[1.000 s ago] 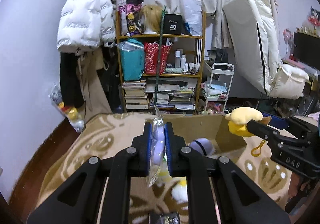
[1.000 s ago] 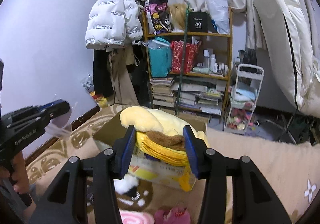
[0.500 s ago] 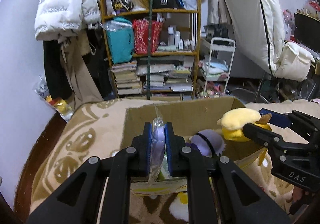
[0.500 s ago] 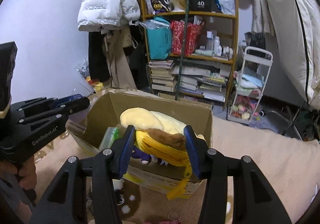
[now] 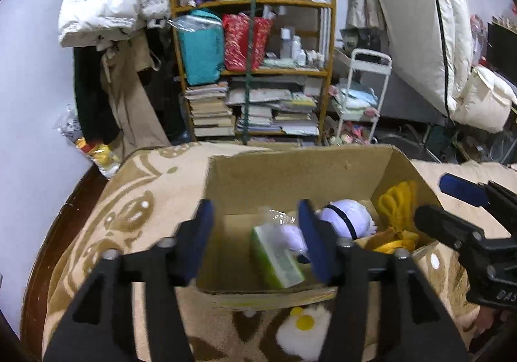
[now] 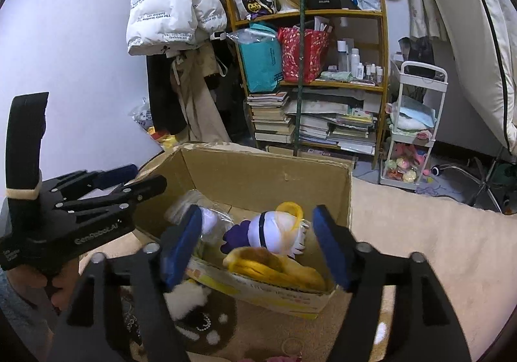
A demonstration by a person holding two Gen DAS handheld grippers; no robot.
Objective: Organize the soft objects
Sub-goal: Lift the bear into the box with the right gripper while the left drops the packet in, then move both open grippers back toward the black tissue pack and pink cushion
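An open cardboard box [image 5: 290, 174] [image 6: 268, 171] stands on the patterned blanket. Inside lie a yellow plush [image 6: 278, 268] [image 5: 399, 210], a white and purple plush [image 6: 274, 232] [image 5: 347, 221], a green pack [image 5: 278, 257] and a plastic-wrapped pale purple item [image 5: 286, 232]. My left gripper [image 5: 255, 240] is open and empty over the box's near edge. My right gripper [image 6: 255, 250] is open and empty over the box, above the yellow plush. Each gripper shows in the other's view: the right [image 5: 452, 210], the left [image 6: 129, 182].
A white plush [image 5: 303, 334] [image 6: 187, 299] and a dark brown plush [image 6: 206, 323] lie on the blanket in front of the box. Behind stand a crowded bookshelf [image 5: 255, 71], hanging coats [image 5: 113, 6], a white trolley [image 5: 358, 103] and a leaning mattress [image 5: 426, 22].
Both grippers moved over the box and opened. The left let go of the plastic-wrapped item and the right let go of the yellow plush; both now lie in the box.
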